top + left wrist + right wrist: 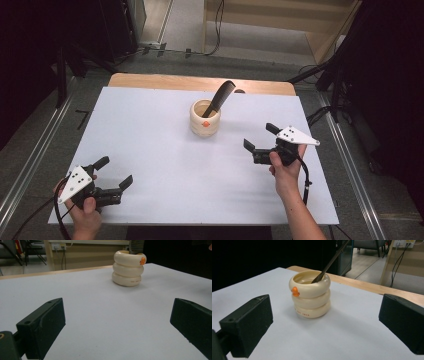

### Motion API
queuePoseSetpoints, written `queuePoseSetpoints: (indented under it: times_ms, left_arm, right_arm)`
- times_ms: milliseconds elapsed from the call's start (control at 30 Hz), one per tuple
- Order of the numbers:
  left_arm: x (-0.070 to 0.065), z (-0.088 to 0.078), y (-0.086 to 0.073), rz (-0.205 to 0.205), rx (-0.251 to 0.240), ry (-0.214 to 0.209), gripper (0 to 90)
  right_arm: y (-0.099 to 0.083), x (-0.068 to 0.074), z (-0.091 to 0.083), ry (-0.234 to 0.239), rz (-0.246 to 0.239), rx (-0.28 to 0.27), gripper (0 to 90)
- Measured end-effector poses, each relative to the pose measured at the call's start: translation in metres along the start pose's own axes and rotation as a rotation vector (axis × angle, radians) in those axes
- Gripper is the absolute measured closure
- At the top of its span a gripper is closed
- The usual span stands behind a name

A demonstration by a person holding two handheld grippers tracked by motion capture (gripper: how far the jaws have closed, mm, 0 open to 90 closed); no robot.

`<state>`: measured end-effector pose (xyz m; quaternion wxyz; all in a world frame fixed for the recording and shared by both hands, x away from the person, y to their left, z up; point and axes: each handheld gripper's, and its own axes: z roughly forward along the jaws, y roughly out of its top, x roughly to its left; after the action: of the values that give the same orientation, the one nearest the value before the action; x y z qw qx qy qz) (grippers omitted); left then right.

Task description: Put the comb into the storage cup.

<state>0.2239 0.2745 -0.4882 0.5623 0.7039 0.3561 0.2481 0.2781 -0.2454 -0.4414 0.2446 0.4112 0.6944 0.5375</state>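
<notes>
With both tools wide and holding nothing, the right tool [261, 138] sits nearer the cup [205, 118] at the frame's upper middle, so it should probably approach level, pinch the leaning comb [221, 96] above the rim, and lift straight while the left tool [113, 173] waits lower left on the desk [150, 135].

Small red print on cream holder [310, 297] — illegible, too small
</notes>
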Motion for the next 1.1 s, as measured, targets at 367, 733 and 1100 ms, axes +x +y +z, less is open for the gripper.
queuePoseSetpoints:
  times_ms: [367, 733, 1100]
  left_arm:
    - [-0.001, 0.0, 0.0, 0.008, 0.0, 0.004, 0.0]
    - [-0.001, 0.0, 0.0, 0.008, 0.005, 0.009, 0.0]
    - [-0.001, 0.0, 0.0, 0.005, 0.004, 0.011, 0.0]
  right_arm:
    - [-0.013, -0.008, -0.027, -0.024, -0.005, -0.012, 0.0]
    - [-0.035, -0.019, -0.051, -0.042, 0.016, -0.002, 0.0]
    - [-0.049, -0.031, -0.071, -0.07, 0.025, -0.005, 0.0]
